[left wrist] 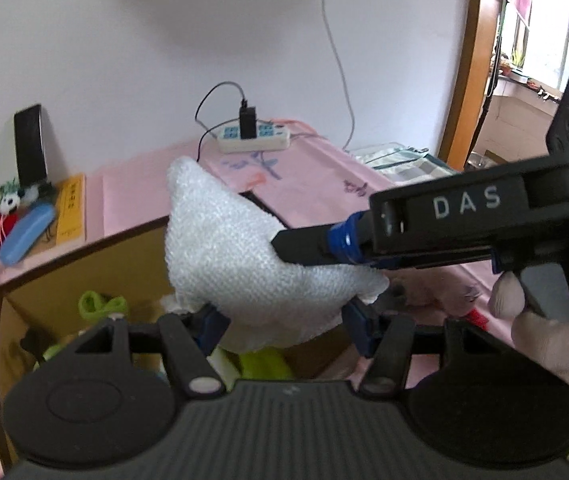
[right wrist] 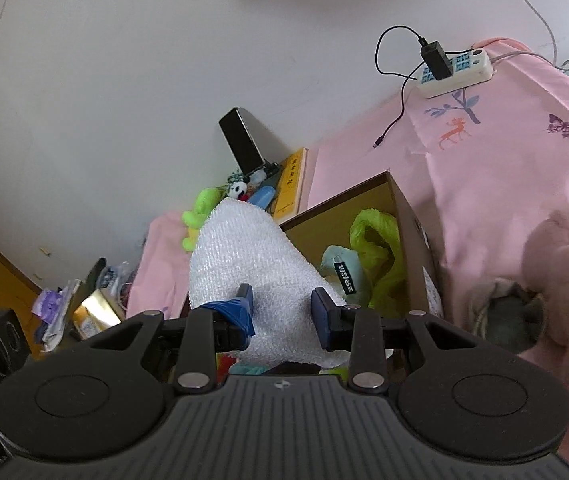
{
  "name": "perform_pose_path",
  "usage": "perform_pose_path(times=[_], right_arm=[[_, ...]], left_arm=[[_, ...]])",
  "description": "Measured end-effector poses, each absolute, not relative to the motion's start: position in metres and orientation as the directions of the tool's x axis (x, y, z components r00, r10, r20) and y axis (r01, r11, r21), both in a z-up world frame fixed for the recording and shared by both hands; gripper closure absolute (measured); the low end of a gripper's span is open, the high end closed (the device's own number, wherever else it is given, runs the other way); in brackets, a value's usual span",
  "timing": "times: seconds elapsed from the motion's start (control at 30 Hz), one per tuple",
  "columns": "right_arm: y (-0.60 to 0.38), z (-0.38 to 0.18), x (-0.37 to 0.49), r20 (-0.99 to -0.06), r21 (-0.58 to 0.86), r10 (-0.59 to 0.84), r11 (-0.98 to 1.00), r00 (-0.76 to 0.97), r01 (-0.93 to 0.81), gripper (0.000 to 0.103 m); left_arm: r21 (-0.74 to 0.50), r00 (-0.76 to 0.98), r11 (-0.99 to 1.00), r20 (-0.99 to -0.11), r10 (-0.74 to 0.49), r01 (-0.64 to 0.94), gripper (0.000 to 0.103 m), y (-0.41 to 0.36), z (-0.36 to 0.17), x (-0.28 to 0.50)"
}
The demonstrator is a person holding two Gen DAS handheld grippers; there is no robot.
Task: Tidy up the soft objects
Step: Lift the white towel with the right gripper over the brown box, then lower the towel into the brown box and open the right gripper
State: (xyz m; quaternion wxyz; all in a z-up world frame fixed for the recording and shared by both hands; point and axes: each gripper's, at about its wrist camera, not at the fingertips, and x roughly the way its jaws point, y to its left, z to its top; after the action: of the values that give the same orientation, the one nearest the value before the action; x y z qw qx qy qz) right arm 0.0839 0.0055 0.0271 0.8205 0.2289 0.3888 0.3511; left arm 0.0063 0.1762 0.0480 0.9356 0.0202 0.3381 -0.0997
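I hold the white knitted terry cloth (left wrist: 236, 248) with both tools: my left gripper (left wrist: 280, 320) clamps its lower edge, and my right gripper (right wrist: 280, 312) pinches a fold of it between narrow-set fingers. The cloth hangs over the open brown cardboard box (right wrist: 404, 216), which already contains a lime-green plastic bag (right wrist: 376, 248). To place it well, I judge both hands should lower together, centre the cloth inside the walls, then release simultaneously.

Only clear text is "DAS" in white letters on the right gripper (left wrist: 284, 246); the book's (left wrist: 71, 210) print is unreadable.
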Motion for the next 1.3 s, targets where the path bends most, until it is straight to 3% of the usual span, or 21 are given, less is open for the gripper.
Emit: perform_pose_path(times=[0.47, 0.7, 1.03, 1.3], right_arm=[[0.019, 0.009, 0.088, -0.593, 0.554, 0.64, 0.765, 0.49, -0.328, 0.087], [0.014, 0.0, 0.094, -0.63, 0.554, 0.623, 0.779, 0.464, -0.294, 0.087], [0.022, -0.005, 0.097, -0.623, 0.595, 0.664, 0.746, 0.414, -0.299, 0.087], [0.027, -0.006, 0.106, -0.608, 0.631, 0.692, 0.719, 0.389, -0.291, 0.085]], left_arm=[[0.017, 0.665, 0.955, -0.722, -0.194, 0.297, 0.036, 0.187, 0.007, 0.039], [0.04, 0.657, 0.964, -0.739, -0.148, 0.263, 0.033, 0.19, -0.001, 0.041], [0.029, 0.728, 0.985, -0.678, -0.105, 0.169, 0.033, 0.214, 0.024, 0.024], [0.058, 0.7, 0.987, -0.711, -0.066, 0.152, 0.033, 0.209, 0.01, 0.027]])
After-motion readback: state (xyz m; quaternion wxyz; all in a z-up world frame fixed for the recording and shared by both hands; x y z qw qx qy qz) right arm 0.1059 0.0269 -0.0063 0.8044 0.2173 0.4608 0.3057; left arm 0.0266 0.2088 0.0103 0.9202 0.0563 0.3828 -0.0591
